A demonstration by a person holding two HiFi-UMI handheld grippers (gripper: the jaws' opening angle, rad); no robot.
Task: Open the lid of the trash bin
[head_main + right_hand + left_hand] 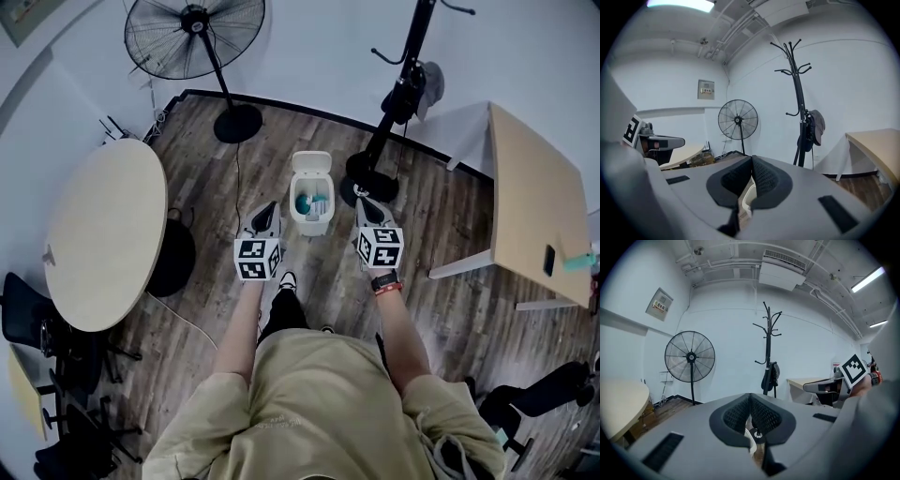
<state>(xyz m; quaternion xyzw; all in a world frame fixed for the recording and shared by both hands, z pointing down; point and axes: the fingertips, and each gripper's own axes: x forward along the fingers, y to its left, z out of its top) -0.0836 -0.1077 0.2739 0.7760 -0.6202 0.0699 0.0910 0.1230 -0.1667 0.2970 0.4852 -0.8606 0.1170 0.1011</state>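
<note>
The white trash bin [312,221] stands on the wood floor just ahead of the person's feet. Its lid [311,163] is tipped back at the far side, and teal things show inside. My left gripper [267,210] hangs in the air left of the bin, jaws shut on nothing. My right gripper [365,205] is at the same height to the bin's right, also shut and empty. Neither touches the bin. A sliver of the bin's white rim [749,439] shows under the closed left gripper [750,397], and another sliver of the rim [747,195] below the closed right gripper [752,160].
A pedestal fan [195,34] stands at the back left and a coat stand base [369,178] sits close to the bin's right. A round table [103,230] is at the left, a rectangular table [530,202] at the right. Black chairs [56,375] sit at the lower left.
</note>
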